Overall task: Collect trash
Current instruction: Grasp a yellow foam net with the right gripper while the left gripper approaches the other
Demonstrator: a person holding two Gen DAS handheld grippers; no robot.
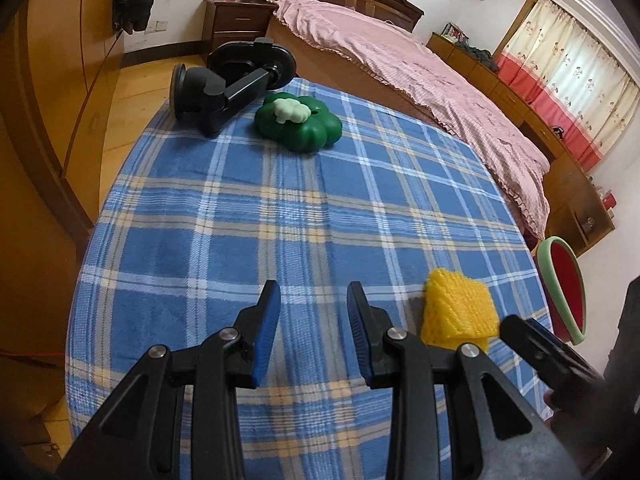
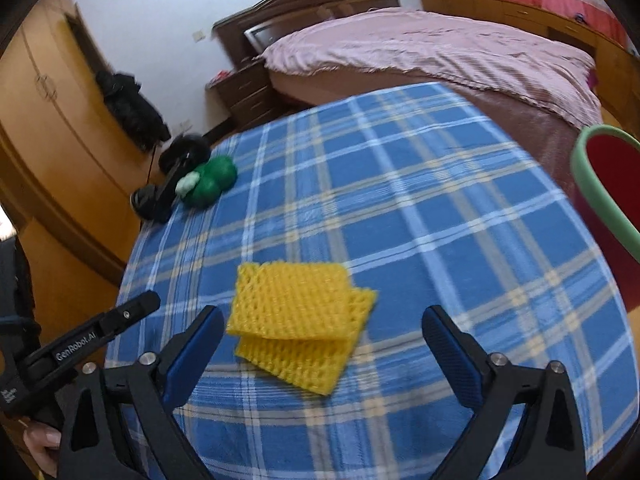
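A folded yellow foam fruit net (image 2: 300, 320) lies on the blue plaid tablecloth (image 2: 400, 200). It also shows in the left wrist view (image 1: 456, 312), to the right of my left gripper. My right gripper (image 2: 324, 316) is wide open, its jaws on either side of the net and just short of it. My left gripper (image 1: 314, 290) is open and empty above the cloth. A red bin with a green rim (image 2: 600, 184) stands off the table's right edge; it also shows in the left wrist view (image 1: 564, 288).
A green clover-shaped box with a pale lump on it (image 1: 300, 120) and a black phone holder (image 1: 228, 84) sit at the table's far left. A bed with a pink cover (image 1: 440, 92) lies beyond the table. A wooden wardrobe (image 1: 60, 100) stands at the left.
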